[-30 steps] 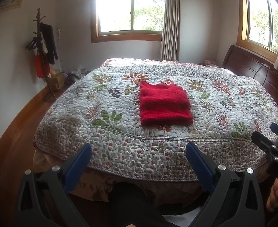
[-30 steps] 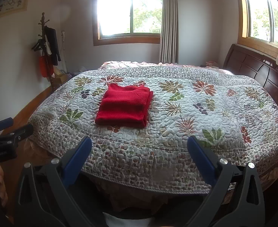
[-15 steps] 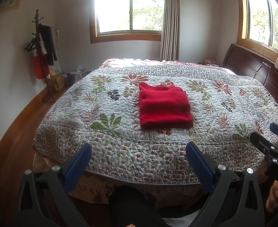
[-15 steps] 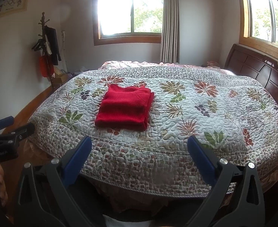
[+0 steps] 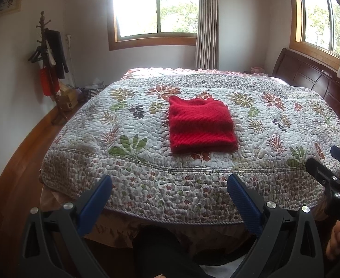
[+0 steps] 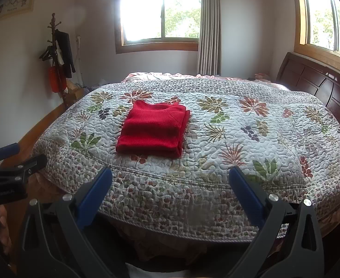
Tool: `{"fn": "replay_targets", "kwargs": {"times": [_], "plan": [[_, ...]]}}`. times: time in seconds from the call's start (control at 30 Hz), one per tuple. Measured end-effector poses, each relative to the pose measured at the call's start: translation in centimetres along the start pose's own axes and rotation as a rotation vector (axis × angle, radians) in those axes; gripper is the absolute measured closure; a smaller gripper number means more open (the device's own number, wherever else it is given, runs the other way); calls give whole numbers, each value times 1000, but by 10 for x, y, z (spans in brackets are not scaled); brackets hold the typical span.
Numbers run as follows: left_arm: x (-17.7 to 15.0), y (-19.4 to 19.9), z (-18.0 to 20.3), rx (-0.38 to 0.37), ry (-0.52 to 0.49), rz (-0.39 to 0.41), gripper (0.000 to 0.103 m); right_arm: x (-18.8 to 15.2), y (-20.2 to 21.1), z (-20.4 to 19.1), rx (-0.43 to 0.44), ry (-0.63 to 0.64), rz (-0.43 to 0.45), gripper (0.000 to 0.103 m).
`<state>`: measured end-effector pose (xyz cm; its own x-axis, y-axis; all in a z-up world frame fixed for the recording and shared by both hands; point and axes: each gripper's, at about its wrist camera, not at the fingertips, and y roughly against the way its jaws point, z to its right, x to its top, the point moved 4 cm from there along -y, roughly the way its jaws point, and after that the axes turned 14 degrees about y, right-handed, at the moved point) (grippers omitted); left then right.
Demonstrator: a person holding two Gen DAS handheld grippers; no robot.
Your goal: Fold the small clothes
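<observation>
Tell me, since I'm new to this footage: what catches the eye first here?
A folded red sweater lies on the floral quilt, near the bed's front edge. Both grippers, left and right, hang open and empty short of the bed.

Your two wrist cameras are sitting low at the foot of the bed (image 5: 146, 185), both facing its far window (image 6: 158, 14). The left one is looking from slightly left, the right from slightly right. Both are sharing the sweater (image 5: 201, 125) and are catching each other's tongs at the frame edge.
</observation>
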<state>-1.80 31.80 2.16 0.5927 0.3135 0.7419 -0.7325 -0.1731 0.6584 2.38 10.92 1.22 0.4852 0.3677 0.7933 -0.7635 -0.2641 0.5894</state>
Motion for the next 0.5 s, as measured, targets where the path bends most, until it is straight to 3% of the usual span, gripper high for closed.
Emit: {"fn": "replay_targets", "kwargs": {"times": [0.5], "plan": [[-3, -5, -11, 22, 24, 3, 4, -4, -10, -2, 2, -15, -16, 3]]}}
